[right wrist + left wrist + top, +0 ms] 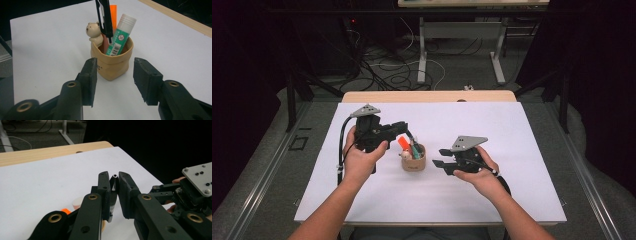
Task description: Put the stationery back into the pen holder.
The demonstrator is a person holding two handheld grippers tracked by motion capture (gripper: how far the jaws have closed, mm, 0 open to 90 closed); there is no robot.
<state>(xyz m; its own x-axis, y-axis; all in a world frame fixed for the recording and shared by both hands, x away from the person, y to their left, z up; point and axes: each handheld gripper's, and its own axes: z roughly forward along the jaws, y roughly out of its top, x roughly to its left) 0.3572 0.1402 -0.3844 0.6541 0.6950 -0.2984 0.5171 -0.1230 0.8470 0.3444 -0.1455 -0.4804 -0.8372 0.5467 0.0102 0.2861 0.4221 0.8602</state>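
On the white sheet (512,190) that covers the table (427,96), a small tan cup (413,162) stands between the two hands, near the middle. It holds a green-and-white glue stick (120,35), an orange marker (113,15) and something reddish behind them, and a little bear figure (94,33) clings to its rim.

The left gripper (114,185) hovers just above the cup with its jaws closed on a slim black pen (113,192); the pen's metal-ringed end pokes up between the jaw tips, and the right gripper view shows its lower end (106,17) hanging down into the mouth of the cup. I cannot tell whether it touches anything inside.

The right gripper (115,75) faces the cup from just beside it, jaws spread wide and holding nothing, one on either side of the cup's wall without touching.

The pen looks light, stiff and smooth, so a pinch across its barrel is enough, though it could swivel between the flat pads if held too near one end. A hold nearer its middle would probably keep it straighter.

The cup appears light and its wall looks creased, perhaps soft, so it may tip or slide if the pen knocks the other things in it. Steadying it low on the wall, below the rim and clear of the bear, seems the safest hold. The glue stick is smooth and round and would likely slip unless taken across its body.
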